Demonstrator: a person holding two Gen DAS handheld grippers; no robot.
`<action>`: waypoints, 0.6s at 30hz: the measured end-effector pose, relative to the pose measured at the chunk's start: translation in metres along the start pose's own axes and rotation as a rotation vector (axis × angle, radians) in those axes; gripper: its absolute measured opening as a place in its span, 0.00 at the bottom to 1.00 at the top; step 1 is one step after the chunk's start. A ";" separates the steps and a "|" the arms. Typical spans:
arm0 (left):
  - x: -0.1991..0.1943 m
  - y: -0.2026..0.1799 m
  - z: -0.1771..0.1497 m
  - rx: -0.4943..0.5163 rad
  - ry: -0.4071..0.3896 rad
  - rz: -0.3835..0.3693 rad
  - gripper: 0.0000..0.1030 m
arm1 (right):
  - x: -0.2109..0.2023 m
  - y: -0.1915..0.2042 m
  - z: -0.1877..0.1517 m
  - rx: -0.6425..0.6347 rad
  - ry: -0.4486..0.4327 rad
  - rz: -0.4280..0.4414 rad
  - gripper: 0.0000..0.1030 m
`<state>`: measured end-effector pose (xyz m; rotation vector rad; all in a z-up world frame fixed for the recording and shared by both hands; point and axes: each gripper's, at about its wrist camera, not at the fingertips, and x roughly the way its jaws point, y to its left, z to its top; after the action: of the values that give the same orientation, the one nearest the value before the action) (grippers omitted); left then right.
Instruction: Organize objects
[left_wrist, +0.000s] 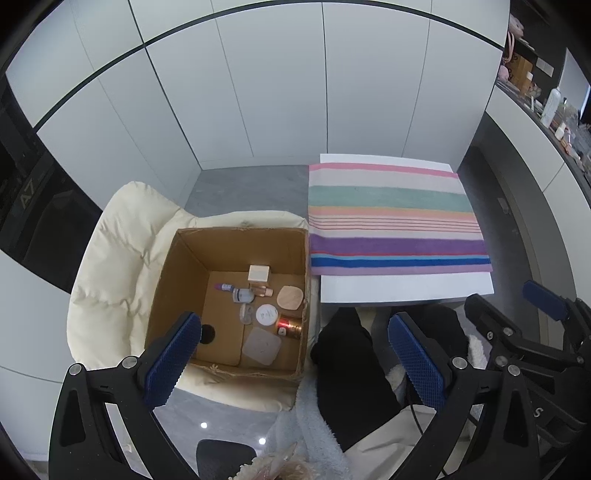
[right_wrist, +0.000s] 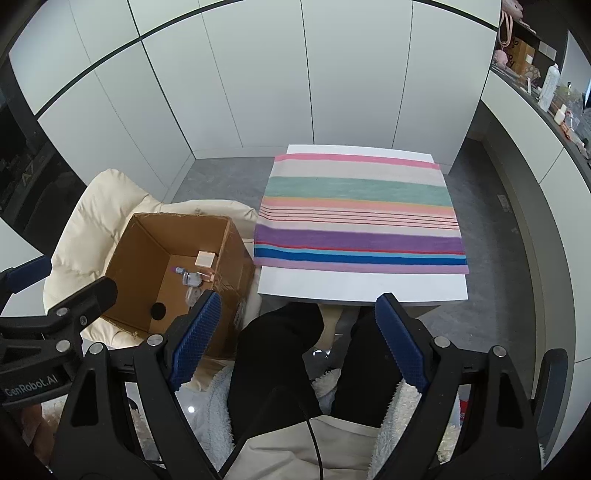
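- An open cardboard box (left_wrist: 236, 258) is seen on a cream padded chair (left_wrist: 110, 266), just left of the table (left_wrist: 406, 288); its top edges are worn and a round hole (left_wrist: 207, 334) is cut in its near wall.
- On the box floor, small cosmetics are gathered: a white cube box (left_wrist: 259, 273), a small bottle with a purple cap (left_wrist: 226, 287), a clear bottle (left_wrist: 242, 294), a beige powder puff (left_wrist: 290, 297), a round white jar lid (left_wrist: 266, 314), a dark red and gold can (left_wrist: 290, 326) lying on its side, and a grey rounded-square compact (left_wrist: 261, 346).
- The table is covered by a striped towel (left_wrist: 395, 218) in pink, green, purple and blue; a white strip is left bare at the near edge.
- The left gripper (left_wrist: 293, 356) is held above the box's right edge with its jaws spread wide and nothing between them.
- The right gripper (right_wrist: 299, 339) is held over the person's dark-trousered legs (right_wrist: 273, 354), jaws equally wide and empty.
- White cabinet doors (right_wrist: 258, 92) are seen behind.
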<state>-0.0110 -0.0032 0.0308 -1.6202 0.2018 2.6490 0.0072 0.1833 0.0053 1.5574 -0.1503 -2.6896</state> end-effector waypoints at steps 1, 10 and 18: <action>0.000 0.000 0.000 -0.003 0.002 -0.004 0.99 | 0.000 -0.001 0.000 0.002 -0.001 0.001 0.85; 0.002 0.001 0.000 -0.008 0.014 -0.019 0.99 | 0.000 -0.002 0.000 -0.003 -0.005 0.001 0.85; 0.004 0.002 0.000 -0.009 0.021 -0.018 0.99 | 0.001 -0.001 -0.001 -0.015 0.000 -0.001 0.85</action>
<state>-0.0125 -0.0053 0.0275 -1.6459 0.1749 2.6247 0.0078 0.1846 0.0036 1.5540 -0.1297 -2.6853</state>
